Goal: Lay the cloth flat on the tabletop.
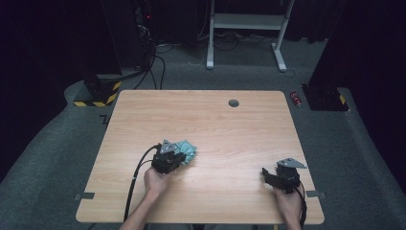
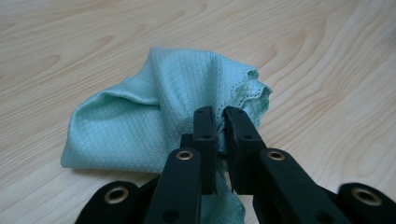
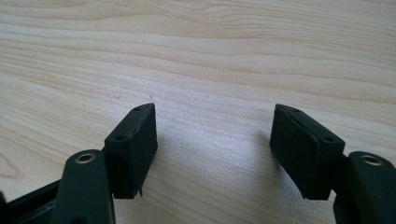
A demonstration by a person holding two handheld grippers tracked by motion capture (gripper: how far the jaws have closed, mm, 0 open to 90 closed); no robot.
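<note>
Left gripper (image 2: 221, 122) pinching crumpled mint cloth (image 2: 140, 126) near-left on desk (image 1: 230, 129); right gripper (image 3: 214, 140) spread, apparently resting near-right.

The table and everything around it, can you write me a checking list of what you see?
Surface: wooden table, light grain, with a round grey hole plug near the far edge.
Job's things: one crumpled mint-green cloth lying on the table.
Clutter: nothing seen on the table.
Grippers: left gripper shut on a fold of the cloth; right gripper open over bare wood, holding nothing.
Cables: black cable trails from the left gripper toward the near edge.
Surroundings: grey carpet, a white desk frame behind, a red can on the floor, yellow-black striped base at far left.
</note>
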